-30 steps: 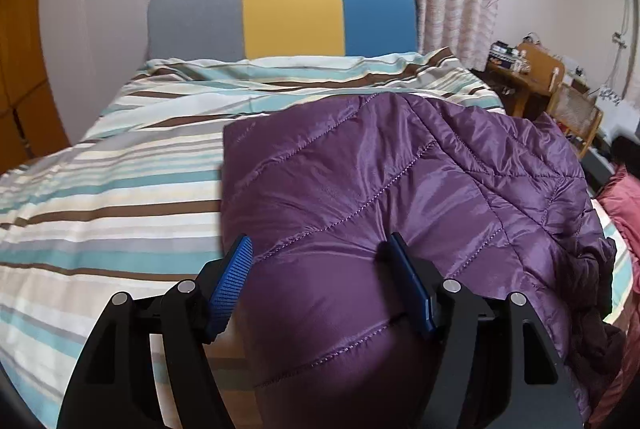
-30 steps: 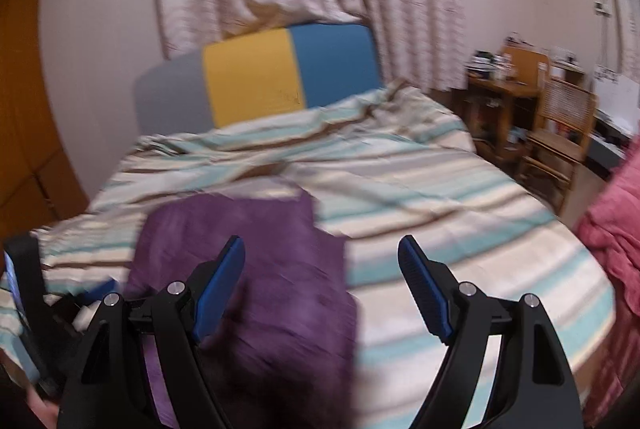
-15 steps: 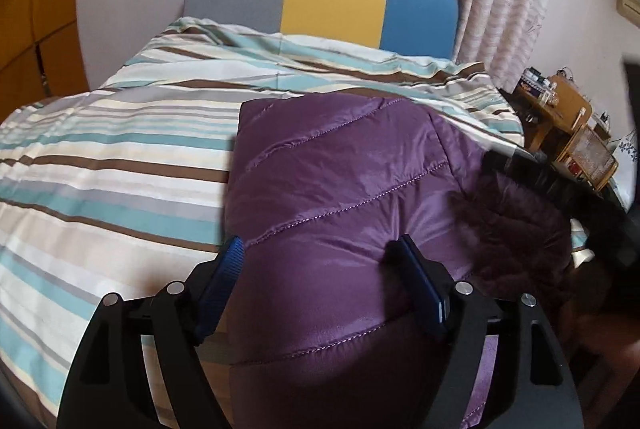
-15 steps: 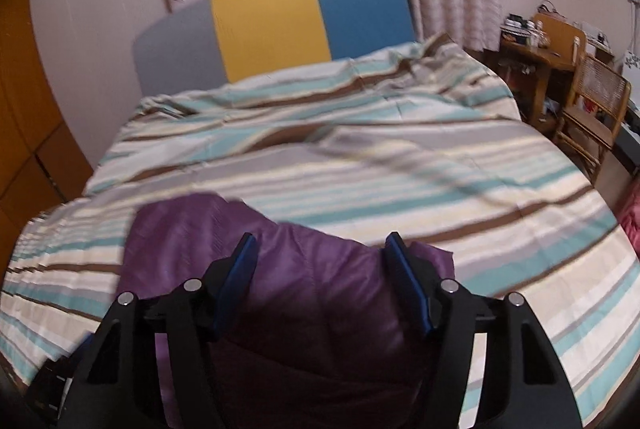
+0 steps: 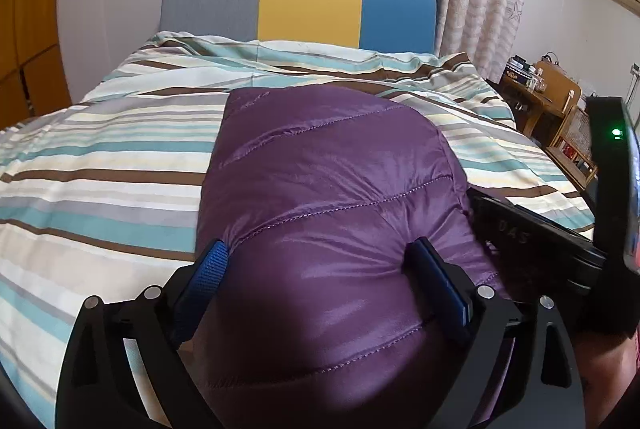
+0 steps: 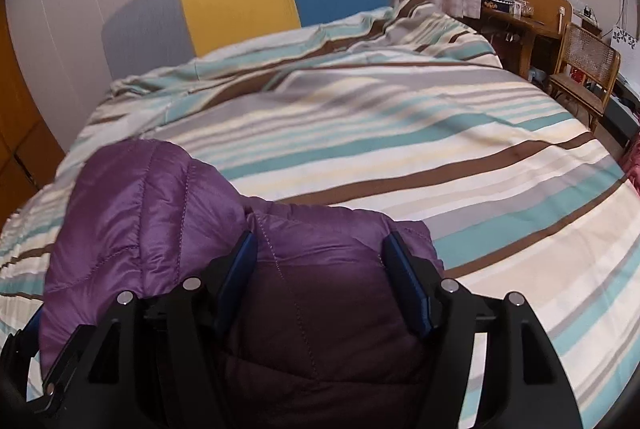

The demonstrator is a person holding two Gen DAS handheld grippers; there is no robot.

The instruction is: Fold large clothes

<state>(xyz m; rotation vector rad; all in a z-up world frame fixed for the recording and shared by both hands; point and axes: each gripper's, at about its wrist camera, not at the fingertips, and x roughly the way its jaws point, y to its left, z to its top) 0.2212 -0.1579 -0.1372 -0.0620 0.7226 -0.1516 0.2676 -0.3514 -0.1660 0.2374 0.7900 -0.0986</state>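
Lying on the striped bed cover (image 5: 104, 165), the puffy purple jacket (image 5: 328, 189) sits near the foot of the bed, toward the left side in the right wrist view. The left gripper (image 5: 320, 269) has its blue fingers (image 5: 210, 267) apart with a fat bulge of jacket pushed between them. The right gripper (image 6: 322, 265) also has its fingers (image 6: 406, 283) apart, with jacket bunched between them. I cannot tell if either one is really squeezing the cloth. There is lots of bare cover to the right (image 6: 440, 149) and up toward the headboard (image 5: 308, 1). A wooden desk (image 6: 520, 17) and a chair (image 6: 584, 69) stand close by the bed's right edge. The jacket's near end is hidden under the grippers.
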